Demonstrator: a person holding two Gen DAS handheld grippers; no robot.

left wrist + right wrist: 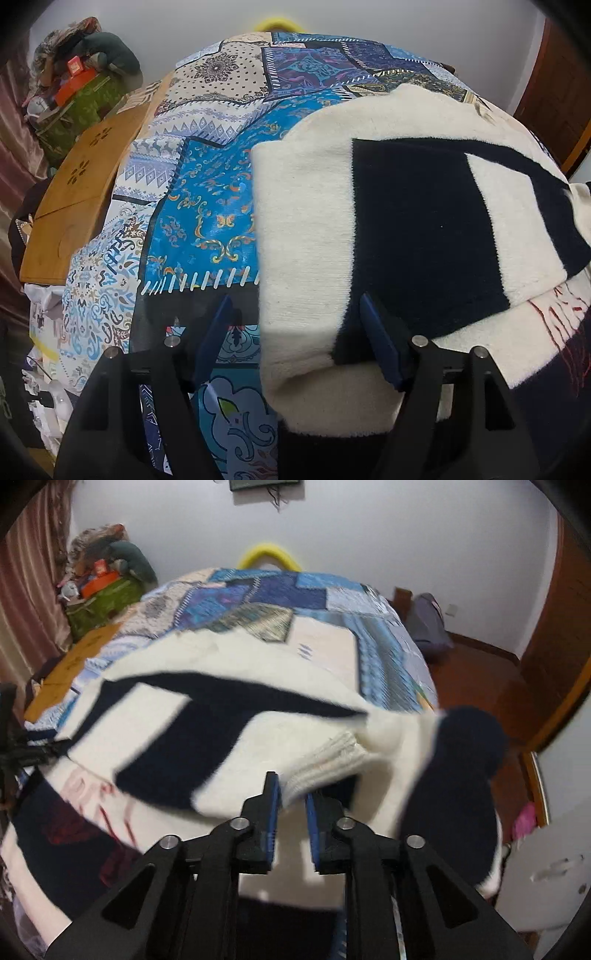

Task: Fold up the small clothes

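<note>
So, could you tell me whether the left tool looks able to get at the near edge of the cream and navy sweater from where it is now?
Probably yes. The left tool is open, and the sweater edge already lies between its fingers, with nothing in the way.

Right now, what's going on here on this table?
A person with two handheld grippers is folding a cream and navy sweater on the patterned tablecloth. The right gripper has its jaws closed on the ribbed cuff. The left gripper sits open, its jaws straddling the sweater's near edge.
</note>
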